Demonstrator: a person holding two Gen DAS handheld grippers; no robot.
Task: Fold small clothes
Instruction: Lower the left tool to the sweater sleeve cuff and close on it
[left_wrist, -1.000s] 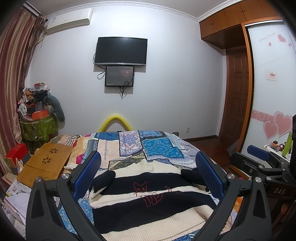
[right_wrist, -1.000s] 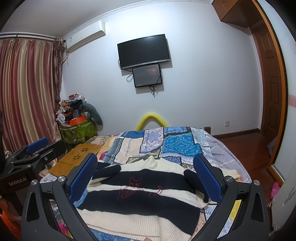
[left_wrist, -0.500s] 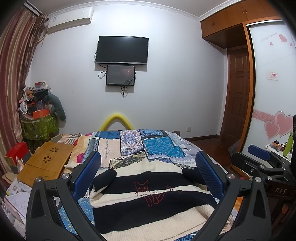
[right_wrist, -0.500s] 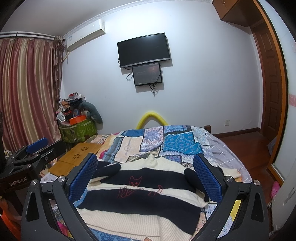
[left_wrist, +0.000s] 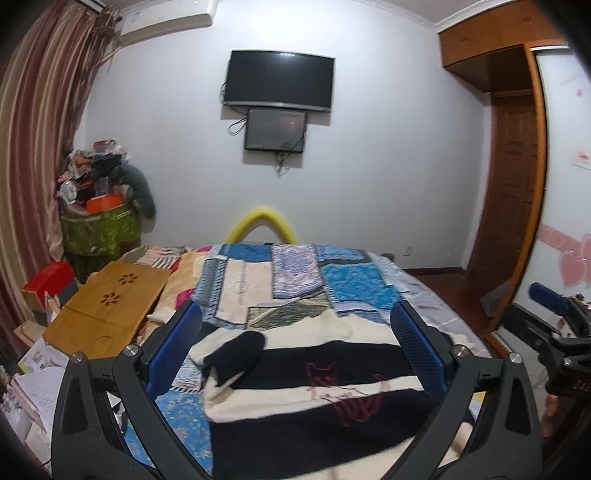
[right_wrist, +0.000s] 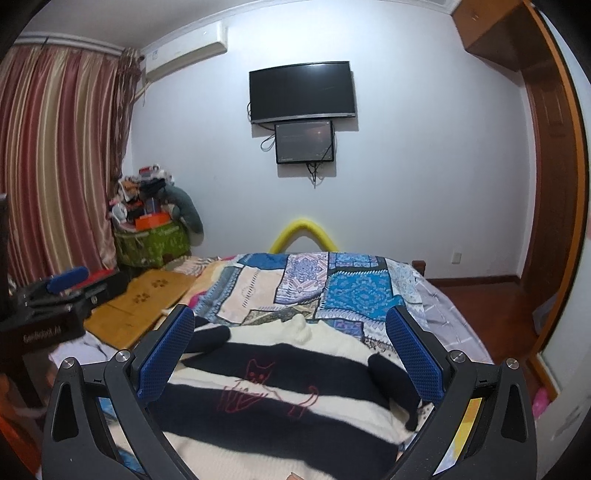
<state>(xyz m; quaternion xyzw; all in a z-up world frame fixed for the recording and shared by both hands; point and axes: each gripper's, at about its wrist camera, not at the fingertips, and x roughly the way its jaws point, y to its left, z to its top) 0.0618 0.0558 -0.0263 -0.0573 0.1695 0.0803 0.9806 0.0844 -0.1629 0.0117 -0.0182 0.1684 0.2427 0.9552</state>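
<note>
You had the striped sweater (left_wrist: 317, 391) spread flat on the bed (left_wrist: 354, 280), cat outline up, both sleeves already tucked in over the body, and neither tool was on it. Your left hand-held gripper (left_wrist: 295, 350) hung over the near left part with its jaws wide apart and nothing between them; your right hand-held gripper (right_wrist: 291, 354) sat over the near right part, just as wide and just as empty. I'd call this the pause before the body fold: the next move looked like dropping both sets of jaws to one edge, pinching a corner each, and carrying them across evenly so the knit wouldn't skew. The left view gave you the folded left sleeve (left_wrist: 236, 350) clearly, plus the wooden lap tray (left_wrist: 110, 306) beside the bed. The right view alone showed the right sleeve (right_wrist: 391, 384) lying down the far side.
</note>
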